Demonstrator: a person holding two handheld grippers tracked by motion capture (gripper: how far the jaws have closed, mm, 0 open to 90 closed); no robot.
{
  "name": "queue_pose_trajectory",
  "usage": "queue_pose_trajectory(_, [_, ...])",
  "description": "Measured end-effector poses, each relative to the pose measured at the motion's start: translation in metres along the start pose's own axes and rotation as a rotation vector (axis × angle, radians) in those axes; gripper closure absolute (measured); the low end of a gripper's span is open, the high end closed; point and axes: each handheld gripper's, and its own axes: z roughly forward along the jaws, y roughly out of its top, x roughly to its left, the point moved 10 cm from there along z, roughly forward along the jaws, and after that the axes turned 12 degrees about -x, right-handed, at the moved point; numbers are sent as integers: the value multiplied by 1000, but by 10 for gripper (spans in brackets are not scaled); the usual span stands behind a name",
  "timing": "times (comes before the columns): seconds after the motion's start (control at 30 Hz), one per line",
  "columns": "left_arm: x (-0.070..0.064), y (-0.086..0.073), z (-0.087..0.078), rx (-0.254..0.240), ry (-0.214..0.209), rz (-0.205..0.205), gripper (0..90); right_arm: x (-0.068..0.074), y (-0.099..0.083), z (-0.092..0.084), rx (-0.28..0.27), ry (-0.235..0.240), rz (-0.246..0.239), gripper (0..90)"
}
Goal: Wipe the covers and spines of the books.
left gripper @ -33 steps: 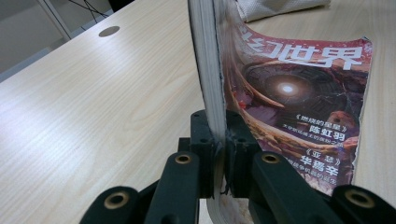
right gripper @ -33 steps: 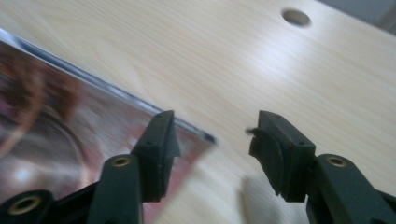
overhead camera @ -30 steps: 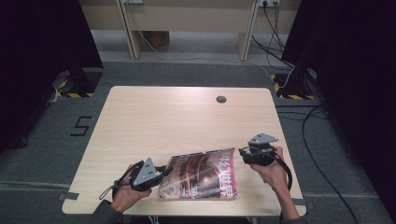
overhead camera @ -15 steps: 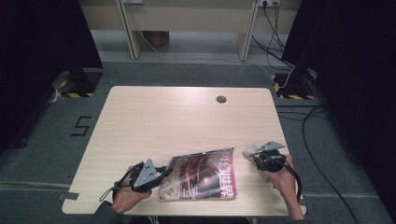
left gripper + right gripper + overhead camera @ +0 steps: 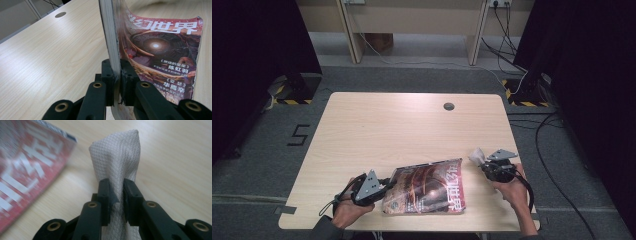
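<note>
Since the earlier frame the right gripper (image 5: 482, 161) has dropped from above the table to just over its right front part, and its jaws have just been closing — they now pinch a folded white cloth (image 5: 117, 152). That cloth sticks up between the pads, just right of the magazine (image 5: 428, 188). At the table's (image 5: 402, 130) near edge lies the magazine, red cover up. Its left edge is clamped in the left gripper (image 5: 116, 82) — jaws pressed tight on the pages, lifting that side slightly.
</note>
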Motion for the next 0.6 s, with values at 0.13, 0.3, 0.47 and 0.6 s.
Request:
queue_pose_trajectory(0.13, [0,0,0,2,1,1,832,17,20,0,-51,33,-19,776])
queue_pose_trajectory(0.3, [0,0,0,2,1,2,832,36,36,9,-73,73,-45,776])
queue_pose_trajectory(0.47, [0,0,1,2,1,8,832,53,44,20,-77,115,-62,776])
queue_pose_trajectory(0.6, [-2,0,2,8,1,15,834,70,49,32,-69,147,-103,777])
